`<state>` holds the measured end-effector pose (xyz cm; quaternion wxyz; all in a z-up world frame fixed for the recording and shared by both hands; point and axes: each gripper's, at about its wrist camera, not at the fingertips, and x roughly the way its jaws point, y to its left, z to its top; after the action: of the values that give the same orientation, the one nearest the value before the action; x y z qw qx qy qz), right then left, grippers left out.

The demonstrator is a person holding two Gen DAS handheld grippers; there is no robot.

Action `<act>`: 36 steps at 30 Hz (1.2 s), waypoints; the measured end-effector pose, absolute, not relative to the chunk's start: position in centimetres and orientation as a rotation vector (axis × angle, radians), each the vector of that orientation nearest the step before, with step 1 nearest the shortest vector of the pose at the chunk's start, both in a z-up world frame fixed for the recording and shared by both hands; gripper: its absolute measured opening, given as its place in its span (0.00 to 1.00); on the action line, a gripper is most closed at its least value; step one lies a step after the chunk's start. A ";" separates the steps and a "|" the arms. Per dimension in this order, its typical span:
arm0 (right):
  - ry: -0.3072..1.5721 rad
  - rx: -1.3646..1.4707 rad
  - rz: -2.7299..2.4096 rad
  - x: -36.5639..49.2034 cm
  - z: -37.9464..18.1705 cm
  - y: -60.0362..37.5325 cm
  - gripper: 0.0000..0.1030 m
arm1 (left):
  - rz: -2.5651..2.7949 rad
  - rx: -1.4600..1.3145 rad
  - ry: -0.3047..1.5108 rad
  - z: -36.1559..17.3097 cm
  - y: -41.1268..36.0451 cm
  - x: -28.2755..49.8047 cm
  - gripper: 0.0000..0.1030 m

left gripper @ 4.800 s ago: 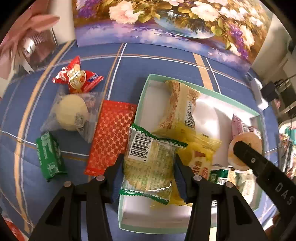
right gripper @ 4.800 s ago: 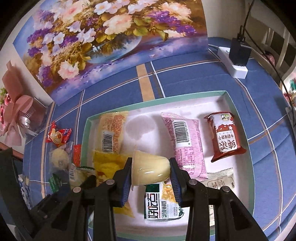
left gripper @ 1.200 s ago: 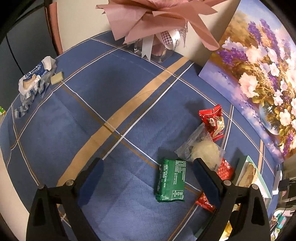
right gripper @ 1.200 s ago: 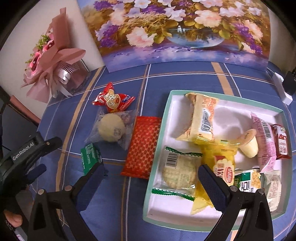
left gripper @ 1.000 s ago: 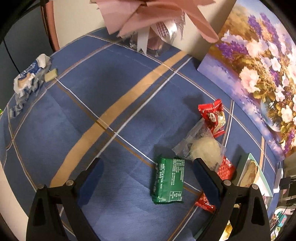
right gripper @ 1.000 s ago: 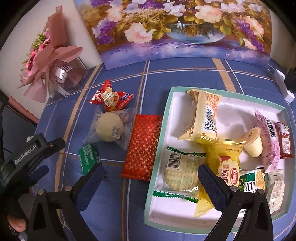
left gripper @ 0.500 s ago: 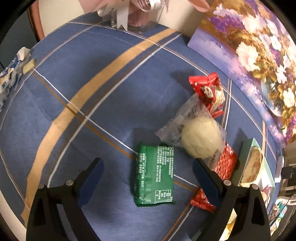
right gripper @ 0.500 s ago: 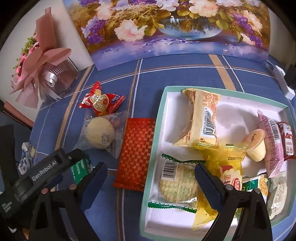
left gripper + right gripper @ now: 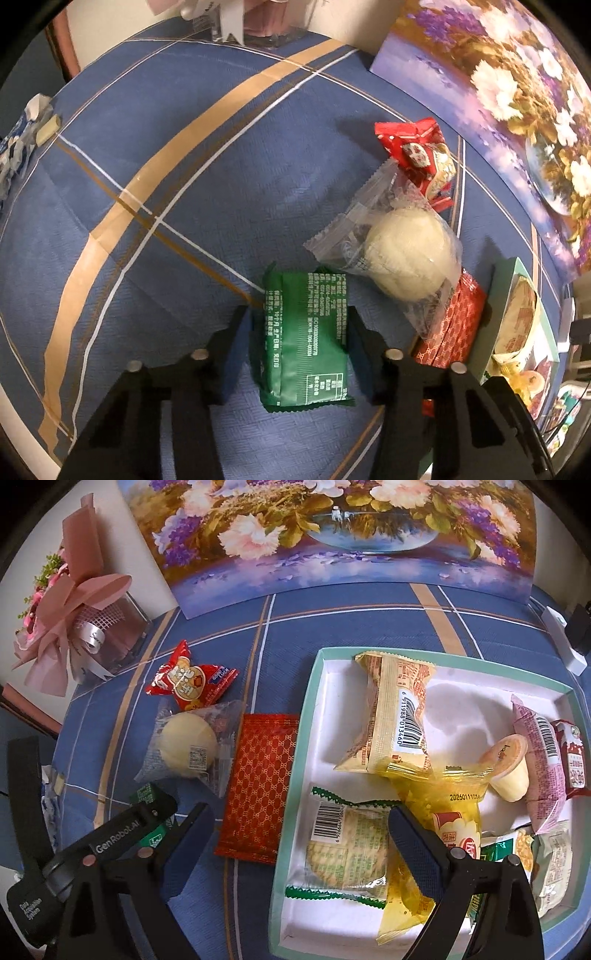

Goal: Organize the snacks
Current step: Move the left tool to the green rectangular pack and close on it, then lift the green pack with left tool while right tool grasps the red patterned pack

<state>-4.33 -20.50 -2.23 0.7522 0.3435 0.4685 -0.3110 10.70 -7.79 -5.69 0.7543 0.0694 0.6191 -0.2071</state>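
The left gripper (image 9: 301,334) points down at the table, and its jaws have just been closing around a green packet (image 9: 306,338); the pads stand at both long sides of this flat foil packet, and they seem to touch it, so it looks gripped while it lies on the cloth. The right gripper (image 9: 299,834) hangs over the near edge of the tray (image 9: 295,771) with its jaws wide apart and nothing between them. The tray is a shallow box, white inside with a pale green rim. In it lie a clear cracker packet with green zigzag ends (image 9: 345,843), a shiny yellow bag (image 9: 445,823), a long yellow packet with a barcode (image 9: 397,718), a small pudding cup (image 9: 511,764) on its side, a pink packet (image 9: 543,758), a dark red packet (image 9: 572,762) and some more packets in the near right corner. Outside the tray, just beside its left wall, is a flat red packet with a gold lattice pattern (image 9: 262,781). Next to it is a round pale bun in a clear wrapper (image 9: 188,747), and behind the bun a red candy-like packet (image 9: 190,681). All stand on a blue tablecloth with tan and white stripes (image 9: 295,627). Farther back a flower painting (image 9: 332,531) leans on the wall, and a pink paper bouquet (image 9: 70,602) is at the left.
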 end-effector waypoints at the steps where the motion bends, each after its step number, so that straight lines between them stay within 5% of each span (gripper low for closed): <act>1: 1.023 0.750 -0.679 -4.3 -2.2 -20.5 0.94 | -0.448 0.149 1.351 -5.7 -7.6 10.7 0.42; 9: 1.021 0.723 -0.666 -3.5 -2.0 -20.2 0.93 | -0.435 0.124 1.356 -5.5 -6.9 11.3 0.41; 24: 1.071 0.569 -0.553 1.0 -1.9 -17.4 0.61 | -0.400 0.053 1.333 -3.8 -4.4 13.1 0.41; 36: 1.139 0.535 -0.587 3.3 -4.1 -18.0 0.59 | -0.418 0.029 1.362 -4.2 -4.8 13.6 0.41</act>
<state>3.26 -18.02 -4.11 0.7685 0.2465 0.5248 -0.2704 13.60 -4.79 -4.16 0.7568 0.0132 0.6247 -0.1917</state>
